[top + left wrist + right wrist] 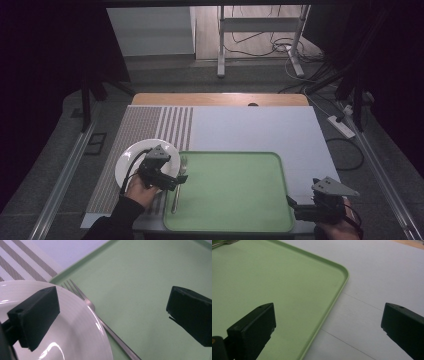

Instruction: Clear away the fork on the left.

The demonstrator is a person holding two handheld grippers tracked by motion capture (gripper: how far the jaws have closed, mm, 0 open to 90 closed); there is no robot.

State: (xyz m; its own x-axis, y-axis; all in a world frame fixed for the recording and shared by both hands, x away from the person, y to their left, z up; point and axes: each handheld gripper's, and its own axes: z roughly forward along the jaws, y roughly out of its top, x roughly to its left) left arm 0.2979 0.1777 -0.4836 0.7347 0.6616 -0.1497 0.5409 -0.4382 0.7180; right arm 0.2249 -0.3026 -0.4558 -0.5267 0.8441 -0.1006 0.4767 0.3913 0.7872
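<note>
I find left gripper [112, 312] jaws wide, nothing held, astride plate [75, 330] edge and fork [100, 317] | fork lies between plate and green tray [140, 285], touching the plate | right gripper [328, 325] jaws wide, empty, over tray's near right rim.

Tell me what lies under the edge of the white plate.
The fork lies along the plate's rim on the green tray. Its prongs and handle show; whether the rim covers or touches part of it cannot be told. Under the plate's far side lies the striped mat.
</note>
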